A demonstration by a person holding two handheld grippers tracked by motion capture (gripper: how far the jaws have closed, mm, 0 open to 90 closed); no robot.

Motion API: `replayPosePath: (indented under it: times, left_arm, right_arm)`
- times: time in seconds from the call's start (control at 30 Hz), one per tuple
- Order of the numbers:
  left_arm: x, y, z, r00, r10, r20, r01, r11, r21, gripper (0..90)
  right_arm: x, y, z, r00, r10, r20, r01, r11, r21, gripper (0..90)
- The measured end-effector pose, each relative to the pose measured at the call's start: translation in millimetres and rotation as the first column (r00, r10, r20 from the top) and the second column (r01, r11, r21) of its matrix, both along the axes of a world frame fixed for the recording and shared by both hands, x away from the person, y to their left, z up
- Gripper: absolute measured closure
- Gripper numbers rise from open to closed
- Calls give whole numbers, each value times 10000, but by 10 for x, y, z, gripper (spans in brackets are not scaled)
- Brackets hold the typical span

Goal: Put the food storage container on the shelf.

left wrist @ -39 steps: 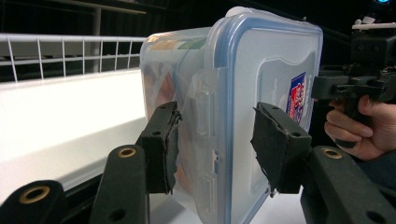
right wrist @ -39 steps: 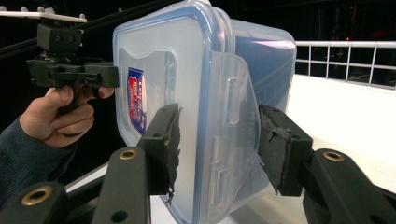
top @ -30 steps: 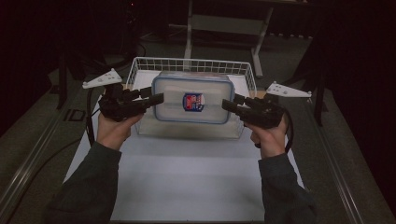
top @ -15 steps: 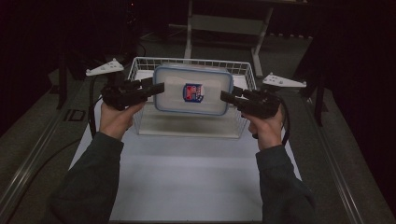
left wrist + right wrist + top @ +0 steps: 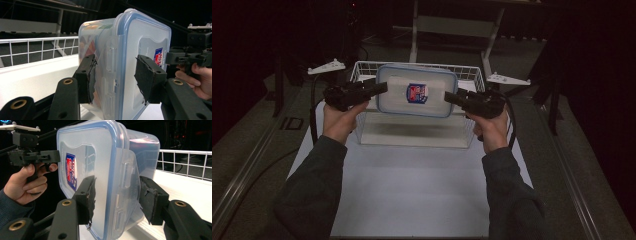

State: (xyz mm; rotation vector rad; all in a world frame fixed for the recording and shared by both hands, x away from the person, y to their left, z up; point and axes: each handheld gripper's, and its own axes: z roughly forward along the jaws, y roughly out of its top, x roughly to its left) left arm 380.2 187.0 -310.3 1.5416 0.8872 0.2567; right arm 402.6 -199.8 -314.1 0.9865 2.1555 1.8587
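container [image 5: 417,90] | between tools | left tool [image 5: 379,89], right tool [image 5: 451,97] each clamp an end

Container [image 5: 417,91]: clear plastic was seen, smooth and glossy, with a blue-rimmed translucent lid [image 5: 87,167].
Label [image 5: 417,93]: a printed red and blue sticker was seen on the lid.
Basket [image 5: 362,70]: white-coated wire.
Jaw pads [image 5: 146,75]: rough, frayed black padding, matt.
Gripper bodies [image 5: 354,94]: matt black plastic with brass-coloured rivets.
Table [image 5: 412,180]: smooth, matt white surface.
Sleeves [image 5: 312,195]: dark cloth.
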Motion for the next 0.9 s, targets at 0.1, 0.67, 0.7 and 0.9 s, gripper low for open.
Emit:
replayPosePath:
  times: [0.1,0.67,0.7,0.9]
  left_arm:
    - [45,-14,-30,9999,63,-141,-64,9999,-108,514]
    - [234,-52,-154,9977,195,-652,-223,9988,-425,513]
    - [246,-51,-160,9975,190,-683,-219,9989,-418,513]
    - [276,-51,-188,9964,237,-811,-280,9982,-524,513]
  right_arm:
    - [54,-6,-15,9999,-70,-140,70,10000,43,484]
    - [242,-34,-84,9975,-263,-660,267,9996,56,483]
    - [250,-34,-87,9971,-289,-697,293,9996,48,483]
    - [297,-37,-120,9956,-277,-890,290,9995,134,483]
